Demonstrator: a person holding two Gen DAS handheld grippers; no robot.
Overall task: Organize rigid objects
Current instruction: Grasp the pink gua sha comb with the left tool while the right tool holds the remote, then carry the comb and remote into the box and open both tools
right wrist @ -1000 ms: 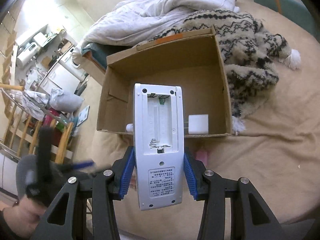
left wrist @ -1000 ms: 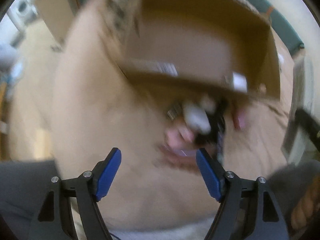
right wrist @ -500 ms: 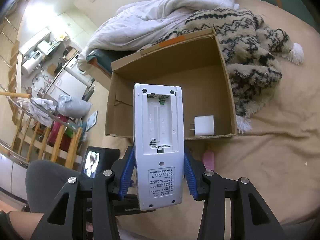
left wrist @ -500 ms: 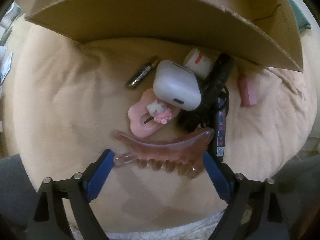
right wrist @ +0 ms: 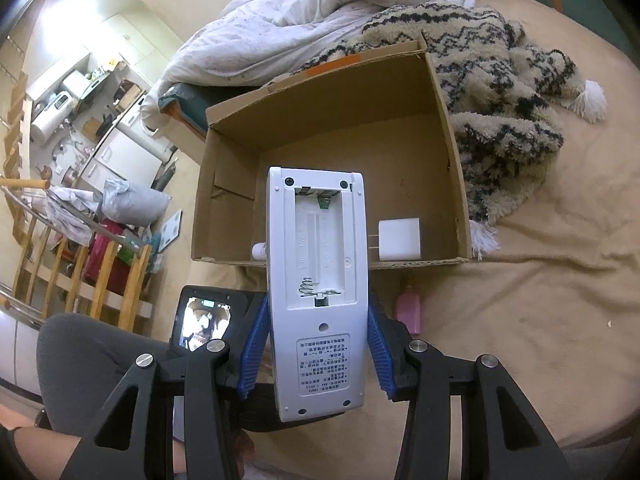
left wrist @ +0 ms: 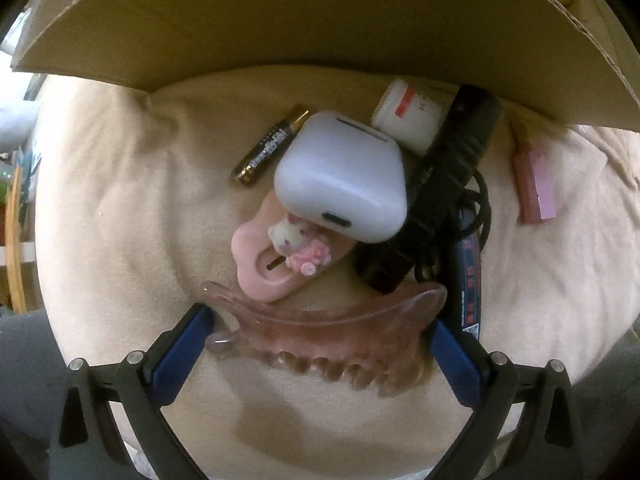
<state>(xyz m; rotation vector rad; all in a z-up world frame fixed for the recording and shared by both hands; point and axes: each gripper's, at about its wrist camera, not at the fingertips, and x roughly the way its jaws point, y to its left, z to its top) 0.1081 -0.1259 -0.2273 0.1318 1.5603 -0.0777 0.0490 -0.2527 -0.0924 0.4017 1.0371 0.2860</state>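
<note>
Translucent pink hair claw (left wrist: 320, 336): lying teeth-down on the beige bedding, spanning the gap between the left gripper's (left wrist: 320, 340) blue pads, touching both.

Pink clip with cat figurine (left wrist: 280, 256): resting just beyond the claw, partly tucked under a white earbud case (left wrist: 340, 176).

Battery (left wrist: 270, 146): lying tilted, left of the case.

White jar (left wrist: 412, 114), black charger with cord (left wrist: 448, 184), pink block (left wrist: 534, 184): lying along the wall of the cardboard box (right wrist: 452, 132).

White remote (right wrist: 318, 280): sitting back-up, battery bay uncovered, clamped in the right gripper (right wrist: 316, 348).

White plug adapter (right wrist: 398, 240): sitting inside the box, near its front wall.
</note>
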